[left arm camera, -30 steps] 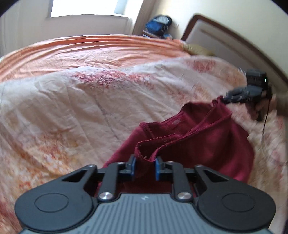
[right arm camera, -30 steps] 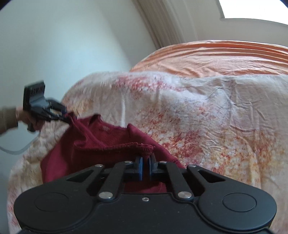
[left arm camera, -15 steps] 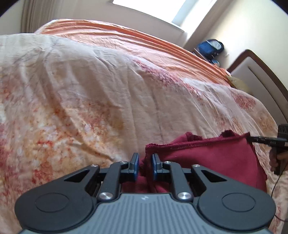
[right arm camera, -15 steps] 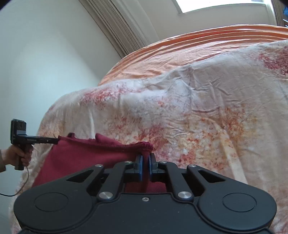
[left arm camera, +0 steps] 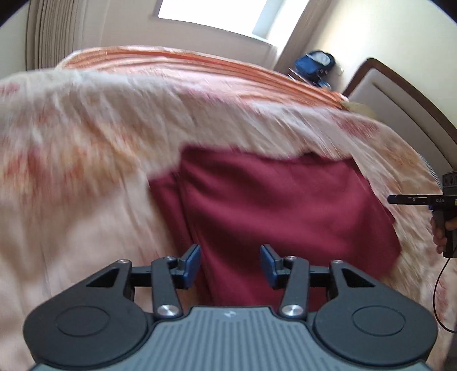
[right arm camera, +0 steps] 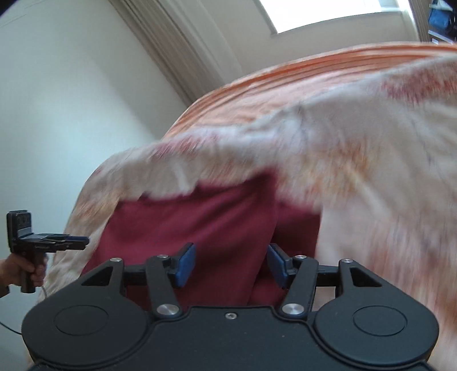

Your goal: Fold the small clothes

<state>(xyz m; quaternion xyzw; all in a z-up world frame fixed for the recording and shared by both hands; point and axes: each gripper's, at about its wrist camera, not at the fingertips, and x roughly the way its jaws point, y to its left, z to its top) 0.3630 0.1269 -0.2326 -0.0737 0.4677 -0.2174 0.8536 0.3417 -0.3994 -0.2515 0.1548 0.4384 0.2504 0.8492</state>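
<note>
A: Left gripper, own cam: blue fingers apart and opening; maroon garment shows in the gap behind them, but neither pad presses on it; not gripping.

B: Right gripper, own cam: same; blue fingers spread and opening; maroon cloth behind the gap; pads clear of it, nothing held.

A: Garment: lies flat on the bed, folded to a rough rectangle w/ a narrower strip along its left edge in the left view; just ahead of both sets of fingers.

B: Surroundings: pale bedspread w/ orange-red blotches under the garment, blurred; orange striped sheet beyond it; headboard at right in left view; blue bag in the far corner; bright window and curtain behind.

A: Each cam also catches the other gripper at the frame edge, gripped by a hand, beside the garment's outer edge; not touching it.
</note>
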